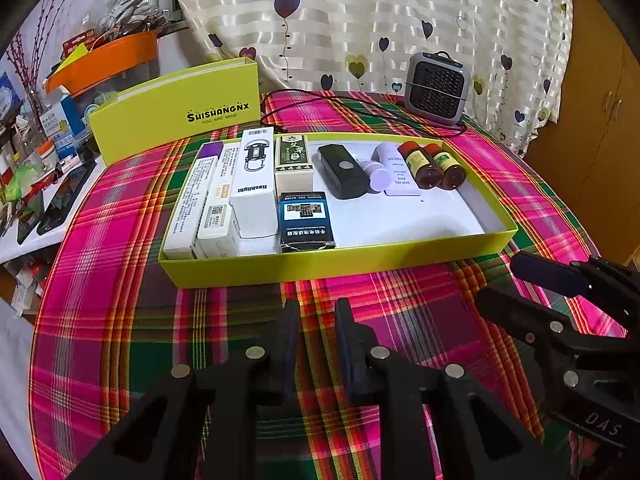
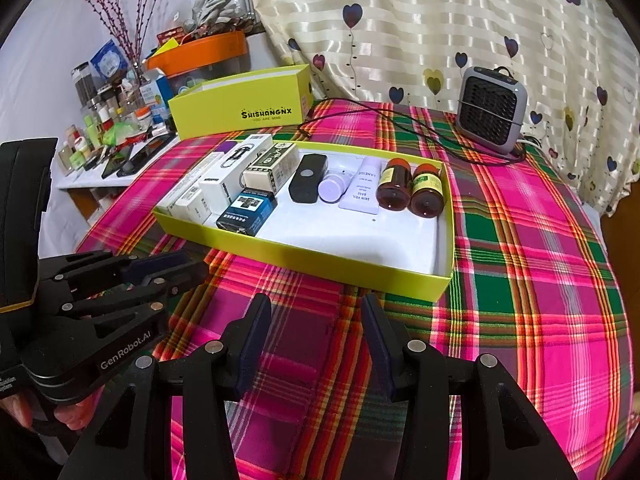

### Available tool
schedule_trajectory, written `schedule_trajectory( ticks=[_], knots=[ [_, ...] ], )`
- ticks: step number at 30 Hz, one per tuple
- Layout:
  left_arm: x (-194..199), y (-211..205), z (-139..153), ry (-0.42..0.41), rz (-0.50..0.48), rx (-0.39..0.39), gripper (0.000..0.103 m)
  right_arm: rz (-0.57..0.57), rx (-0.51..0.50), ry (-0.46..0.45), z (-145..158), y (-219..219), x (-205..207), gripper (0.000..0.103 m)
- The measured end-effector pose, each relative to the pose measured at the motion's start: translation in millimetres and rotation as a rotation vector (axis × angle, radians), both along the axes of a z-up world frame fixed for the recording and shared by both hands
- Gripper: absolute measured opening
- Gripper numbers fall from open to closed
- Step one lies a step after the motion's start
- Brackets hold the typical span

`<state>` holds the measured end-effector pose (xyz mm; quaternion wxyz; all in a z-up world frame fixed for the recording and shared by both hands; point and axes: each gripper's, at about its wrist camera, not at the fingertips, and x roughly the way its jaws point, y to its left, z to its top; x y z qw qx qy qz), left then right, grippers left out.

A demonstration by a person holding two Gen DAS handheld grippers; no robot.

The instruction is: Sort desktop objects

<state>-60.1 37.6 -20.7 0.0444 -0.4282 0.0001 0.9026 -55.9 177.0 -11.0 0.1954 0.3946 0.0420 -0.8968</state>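
The yellow tray [image 1: 340, 262] sits mid-bench on the plaid cloth [image 2: 540, 280], holding boxes [image 1: 256, 184] along its left end and 2 brown bottles [image 2: 412, 186] toward its right. The left tool [image 1: 318, 312] is nearly closed and empty above the near edge; the right tool [image 2: 316, 320] is wide apart, empty.

- The room is evenly and brightly lit, and colours are strongly saturated on the plaid tablecloth [image 1: 132, 264].
- The striped curtain [image 1: 400, 20] has a satin sheen in bright bands.
- Shadows are soft: only a faint one lies inside the yellow-green tray [image 2: 320, 258] along its near wall.
- Both fisheye views bow straight lines; the tray's edges curve and black vignetting fills the corners.
- Centre detail is sharp; the shelf clutter [image 1: 28, 148] at the left edge smears, with colour fringing.
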Motion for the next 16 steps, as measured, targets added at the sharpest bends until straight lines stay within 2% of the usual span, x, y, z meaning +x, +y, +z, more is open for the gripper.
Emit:
schedule_trajectory(
  ticks=[16],
  knots=[
    [2.5, 1.9, 5.1, 0.031, -0.009, 0.027, 0.012, -0.003, -0.006, -0.003, -1.7, 3.6, 0.5, 0.049]
  ],
)
